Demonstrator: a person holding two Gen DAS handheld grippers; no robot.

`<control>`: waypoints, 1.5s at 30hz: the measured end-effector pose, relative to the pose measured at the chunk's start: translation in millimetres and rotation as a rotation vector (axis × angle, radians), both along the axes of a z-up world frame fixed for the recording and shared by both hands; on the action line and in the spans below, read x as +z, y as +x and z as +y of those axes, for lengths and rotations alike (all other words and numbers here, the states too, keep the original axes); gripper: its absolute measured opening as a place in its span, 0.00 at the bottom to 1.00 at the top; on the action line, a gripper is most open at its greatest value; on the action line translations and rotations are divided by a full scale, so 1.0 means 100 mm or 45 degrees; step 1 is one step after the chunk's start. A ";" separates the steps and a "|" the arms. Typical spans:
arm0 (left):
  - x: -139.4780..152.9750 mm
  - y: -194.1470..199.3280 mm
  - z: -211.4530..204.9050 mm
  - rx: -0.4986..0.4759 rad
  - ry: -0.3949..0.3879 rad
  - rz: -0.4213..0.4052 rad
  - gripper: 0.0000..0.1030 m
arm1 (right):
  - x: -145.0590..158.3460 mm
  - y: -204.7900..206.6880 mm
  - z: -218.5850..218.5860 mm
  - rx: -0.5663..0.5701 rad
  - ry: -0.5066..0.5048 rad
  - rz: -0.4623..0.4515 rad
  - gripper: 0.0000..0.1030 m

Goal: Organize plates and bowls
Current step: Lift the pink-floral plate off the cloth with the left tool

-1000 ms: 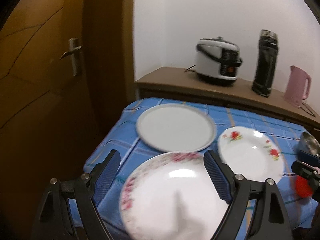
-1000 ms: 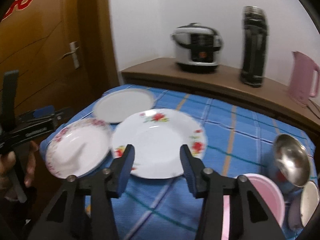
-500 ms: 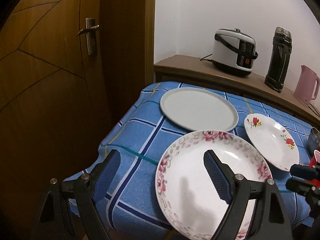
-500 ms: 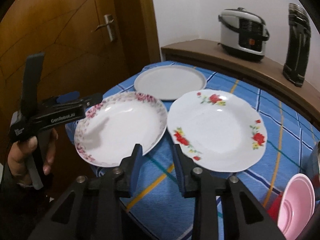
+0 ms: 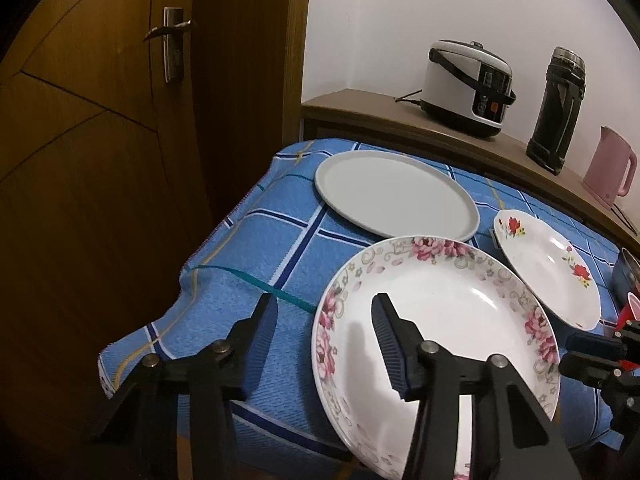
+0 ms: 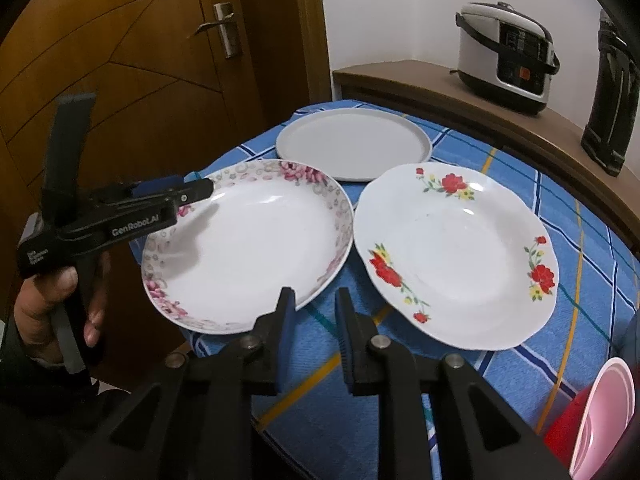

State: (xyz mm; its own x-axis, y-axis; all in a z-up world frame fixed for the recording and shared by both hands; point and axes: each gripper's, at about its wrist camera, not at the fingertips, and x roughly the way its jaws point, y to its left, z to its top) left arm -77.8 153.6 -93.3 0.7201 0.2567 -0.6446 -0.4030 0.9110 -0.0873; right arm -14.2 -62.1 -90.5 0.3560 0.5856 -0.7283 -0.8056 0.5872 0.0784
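Note:
A pink-flowered plate lies at the near left corner of the blue checked table. My left gripper straddles its left rim, one finger over the bowl of the plate and one outside. Its jaws are closing with a wide gap left. My right gripper is at the plate's opposite rim. Its jaws are closing to a narrow gap, the left pad over the rim and cloth showing between them. A red-flowered plate lies to the right and a plain grey plate behind.
A pink bowl nested in a red cup stands at the near right. Behind the table a wooden sideboard carries a rice cooker, a dark flask and a pink kettle. A wooden door is left of the table's edge.
The left jaws have narrowed from wide open and come down around the pink-flowered plate's left rim. The right gripper swung left from the red-flowered plate to this plate, its jaws narrowing.

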 end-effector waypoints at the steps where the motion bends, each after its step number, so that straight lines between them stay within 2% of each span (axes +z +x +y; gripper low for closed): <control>1: -0.01 0.00 0.01 0.001 -0.003 0.002 0.50 | 0.00 0.02 -0.01 -0.010 -0.001 0.007 0.19; 5: -0.04 0.02 0.04 -0.004 -0.021 0.004 0.50 | 0.01 0.04 0.02 0.002 0.012 0.029 0.20; 8: -0.07 0.05 0.04 -0.022 -0.043 0.014 0.38 | -0.01 0.08 0.09 0.016 0.011 0.049 0.20; 12: -0.10 0.07 0.03 -0.037 -0.062 0.019 0.36 | -0.05 0.13 0.14 0.017 0.009 0.066 0.21; 14: -0.11 0.09 0.02 -0.046 -0.058 0.023 0.26 | -0.05 0.14 0.14 0.019 0.015 0.059 0.20; 15: -0.11 0.09 0.01 -0.037 -0.043 0.030 0.25 | -0.06 0.14 0.14 0.021 0.017 0.054 0.20; 20: -0.12 0.10 -0.02 0.011 -0.016 0.023 0.25 | -0.08 0.16 0.21 0.026 -0.002 -0.008 0.21; 25: -0.13 0.10 -0.01 0.031 -0.014 0.013 0.25 | -0.12 0.27 0.18 0.017 0.054 0.068 0.21; 36: -0.04 0.08 0.03 0.087 -0.042 -0.005 0.25 | -0.08 0.24 0.19 0.009 0.066 0.053 0.20; 45: 0.05 0.05 0.03 0.117 -0.010 -0.017 0.25 | 0.03 0.22 0.23 0.036 0.095 0.026 0.20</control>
